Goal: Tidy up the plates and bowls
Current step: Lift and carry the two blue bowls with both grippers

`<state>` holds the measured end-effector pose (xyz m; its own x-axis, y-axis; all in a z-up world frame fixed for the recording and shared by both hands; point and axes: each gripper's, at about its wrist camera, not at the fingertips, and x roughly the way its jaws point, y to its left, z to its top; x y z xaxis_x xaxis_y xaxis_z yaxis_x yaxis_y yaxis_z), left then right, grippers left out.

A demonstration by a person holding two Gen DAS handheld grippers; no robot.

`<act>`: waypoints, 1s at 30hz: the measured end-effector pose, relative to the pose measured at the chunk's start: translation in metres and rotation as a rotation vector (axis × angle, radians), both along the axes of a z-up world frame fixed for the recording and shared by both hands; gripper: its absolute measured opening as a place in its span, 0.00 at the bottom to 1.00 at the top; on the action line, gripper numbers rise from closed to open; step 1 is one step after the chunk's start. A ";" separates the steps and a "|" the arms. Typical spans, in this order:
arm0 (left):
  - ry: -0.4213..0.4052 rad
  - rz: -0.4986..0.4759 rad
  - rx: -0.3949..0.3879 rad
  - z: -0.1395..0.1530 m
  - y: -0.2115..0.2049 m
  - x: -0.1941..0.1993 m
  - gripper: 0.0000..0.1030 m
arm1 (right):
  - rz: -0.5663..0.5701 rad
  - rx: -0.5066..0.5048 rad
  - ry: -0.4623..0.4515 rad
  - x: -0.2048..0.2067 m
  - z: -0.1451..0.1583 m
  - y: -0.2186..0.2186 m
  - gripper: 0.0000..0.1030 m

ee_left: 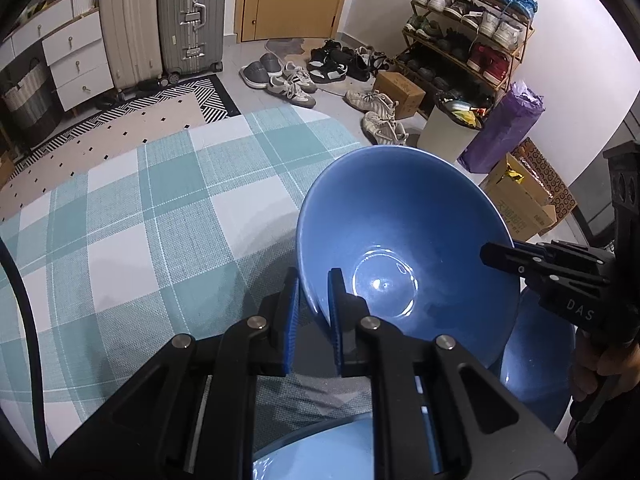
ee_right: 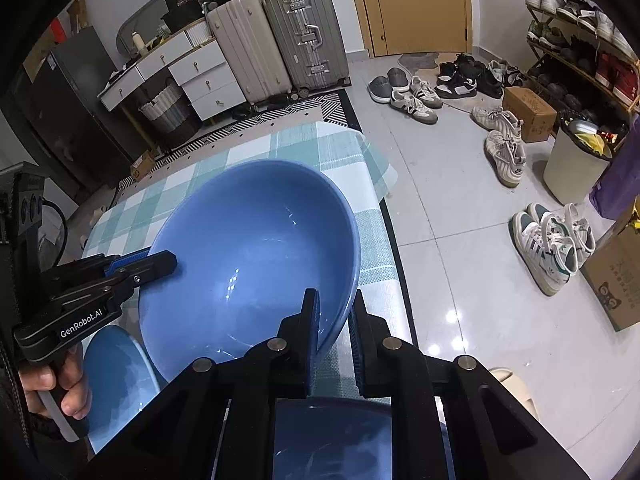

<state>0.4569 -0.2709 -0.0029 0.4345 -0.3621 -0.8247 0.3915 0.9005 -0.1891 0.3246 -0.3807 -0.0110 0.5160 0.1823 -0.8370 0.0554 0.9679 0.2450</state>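
A large blue bowl (ee_left: 404, 248) is held tilted above the checked tablecloth; it also shows in the right wrist view (ee_right: 248, 252). My left gripper (ee_left: 313, 276) is shut on its near-left rim, one pad inside and one outside. My right gripper (ee_right: 335, 300) is shut on the opposite rim; it shows in the left wrist view (ee_left: 490, 254) at the bowl's right edge. The left gripper shows in the right wrist view (ee_right: 168, 260). A second blue dish (ee_left: 536, 360) lies under the bowl on the right, also in the right wrist view (ee_right: 116, 380). Another blue dish (ee_left: 320, 452) lies below my left fingers, and one (ee_right: 332, 436) below my right fingers.
The table with the teal-and-white checked cloth (ee_left: 160, 208) stretches to the left. Its right edge (ee_right: 384, 208) drops to a tiled floor with shoes (ee_right: 504, 152). Suitcases (ee_right: 276, 40), a white drawer unit (ee_right: 192, 76), a shoe rack (ee_left: 472, 36) and a bin (ee_right: 576, 160) stand behind.
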 end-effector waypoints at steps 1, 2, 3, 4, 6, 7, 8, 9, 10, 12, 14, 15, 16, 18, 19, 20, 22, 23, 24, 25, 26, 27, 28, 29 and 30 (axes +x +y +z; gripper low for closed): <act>-0.005 0.000 -0.001 0.002 0.000 -0.001 0.11 | -0.002 -0.001 -0.006 -0.001 0.003 0.000 0.14; -0.015 0.000 -0.002 0.005 0.000 -0.002 0.11 | -0.003 -0.003 -0.010 -0.002 0.005 0.000 0.14; -0.021 0.001 -0.003 0.007 0.001 -0.004 0.11 | -0.003 -0.005 -0.016 -0.003 0.007 0.001 0.14; -0.027 0.001 -0.005 0.009 0.001 -0.005 0.11 | -0.004 -0.009 -0.023 -0.005 0.010 0.001 0.14; -0.034 0.005 -0.013 0.015 0.003 -0.008 0.11 | -0.004 -0.010 -0.036 -0.008 0.016 0.001 0.14; -0.039 0.008 -0.019 0.018 0.004 -0.010 0.11 | -0.004 -0.010 -0.045 -0.010 0.020 0.002 0.14; -0.045 0.007 -0.021 0.023 0.004 -0.013 0.11 | -0.004 -0.011 -0.052 -0.011 0.023 0.002 0.14; -0.050 0.006 -0.022 0.026 0.004 -0.015 0.11 | -0.004 -0.012 -0.059 -0.014 0.026 0.002 0.14; -0.058 0.003 -0.023 0.030 0.005 -0.018 0.11 | -0.005 -0.013 -0.066 -0.017 0.030 0.001 0.14; -0.072 -0.003 -0.028 0.040 0.006 -0.026 0.11 | -0.007 -0.014 -0.077 -0.021 0.036 0.001 0.14; -0.083 -0.004 -0.034 0.048 0.008 -0.032 0.11 | -0.005 -0.017 -0.088 -0.027 0.043 0.002 0.14; -0.089 -0.004 -0.037 0.054 0.007 -0.037 0.11 | -0.004 -0.020 -0.091 -0.030 0.047 0.002 0.14; -0.094 -0.004 -0.039 0.059 0.008 -0.040 0.11 | -0.004 -0.022 -0.096 -0.033 0.050 0.002 0.14; -0.108 -0.005 -0.041 0.068 0.008 -0.048 0.11 | -0.007 -0.025 -0.110 -0.040 0.058 0.004 0.14; -0.115 -0.005 -0.041 0.073 0.008 -0.052 0.11 | -0.006 -0.026 -0.115 -0.044 0.061 0.005 0.14; -0.124 -0.005 -0.041 0.078 0.008 -0.056 0.11 | -0.006 -0.026 -0.122 -0.048 0.066 0.006 0.14; -0.136 -0.005 -0.043 0.089 0.009 -0.065 0.11 | -0.006 -0.029 -0.131 -0.053 0.072 0.007 0.14; -0.141 -0.005 -0.047 0.094 0.011 -0.069 0.11 | -0.006 -0.028 -0.138 -0.057 0.077 0.008 0.14; -0.144 -0.004 -0.048 0.098 0.012 -0.073 0.11 | -0.005 -0.027 -0.143 -0.060 0.080 0.009 0.14; -0.148 -0.004 -0.050 0.103 0.011 -0.077 0.11 | -0.005 -0.029 -0.151 -0.064 0.084 0.010 0.14; -0.156 -0.005 -0.050 0.110 0.013 -0.083 0.11 | -0.004 -0.031 -0.156 -0.067 0.088 0.011 0.14; -0.162 -0.004 -0.051 0.114 0.014 -0.087 0.11 | -0.003 -0.030 -0.160 -0.069 0.090 0.011 0.14; -0.168 -0.004 -0.052 0.118 0.015 -0.092 0.11 | -0.003 -0.029 -0.168 -0.073 0.095 0.012 0.14; -0.176 -0.005 -0.054 0.125 0.017 -0.099 0.11 | -0.002 -0.028 -0.173 -0.076 0.098 0.014 0.14; -0.180 -0.004 -0.055 0.128 0.018 -0.102 0.11 | 0.000 -0.027 -0.178 -0.079 0.101 0.015 0.14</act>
<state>0.3548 -0.2526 0.1250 0.5719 -0.4065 -0.7125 0.4274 0.8890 -0.1641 0.2451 -0.3657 0.0898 0.6562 0.1608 -0.7373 0.0133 0.9744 0.2243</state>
